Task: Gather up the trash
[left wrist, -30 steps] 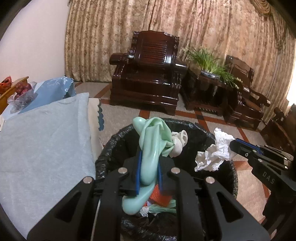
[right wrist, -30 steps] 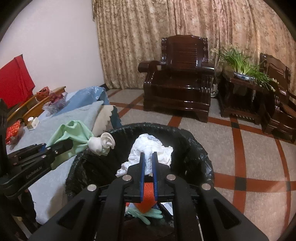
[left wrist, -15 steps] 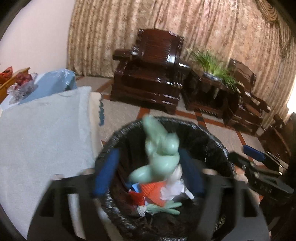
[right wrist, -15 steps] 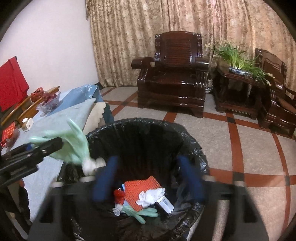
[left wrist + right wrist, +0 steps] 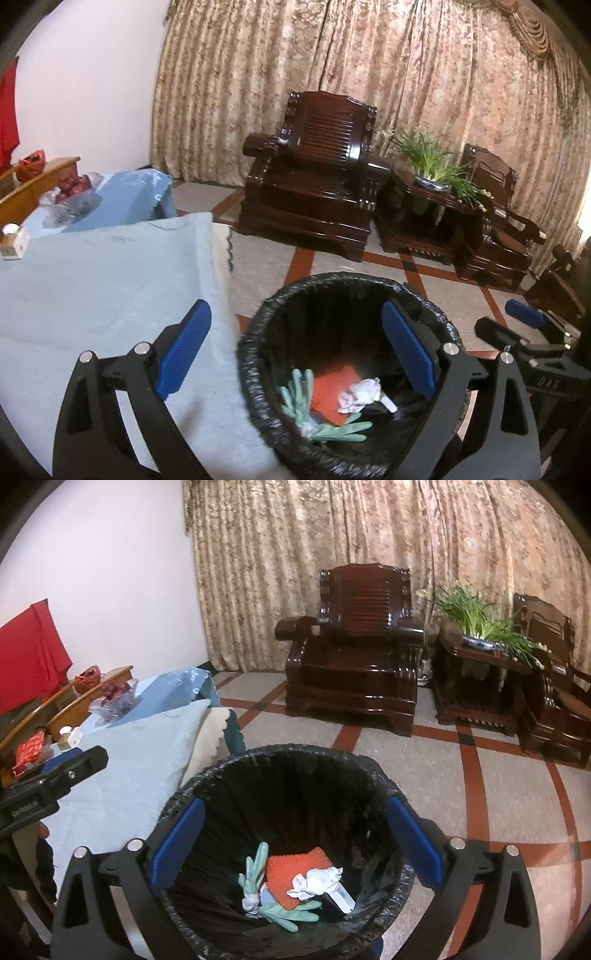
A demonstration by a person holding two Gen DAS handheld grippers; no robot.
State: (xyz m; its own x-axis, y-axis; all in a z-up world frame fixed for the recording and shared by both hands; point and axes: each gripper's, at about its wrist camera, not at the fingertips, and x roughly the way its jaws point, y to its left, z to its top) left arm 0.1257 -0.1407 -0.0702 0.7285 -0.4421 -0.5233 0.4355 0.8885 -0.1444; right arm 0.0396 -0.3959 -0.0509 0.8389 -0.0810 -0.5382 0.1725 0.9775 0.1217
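Dropping trash done | both jaws have just been opening: left hand-held gripper (image 5: pixel 293 356) and right hand-held gripper (image 5: pixel 295 843) apart, empty | gloves (image 5: pixel 258 886) and paper (image 5: pixel 314 882) in bin (image 5: pixel 280 760) | next: seek remaining trash on tabletop (image 5: pixel 92 280)

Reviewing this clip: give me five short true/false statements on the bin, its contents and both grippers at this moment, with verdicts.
1. The left gripper holds a green glove. False: its jaws, just opened, are empty.
2. Green gloves lie inside the bin. True.
3. The right gripper is open. True.
4. The bin has a white liner. False: it is black.
5. The crumpled white tissue lies on the floor. False: it lies in the bin, on an orange-red piece.
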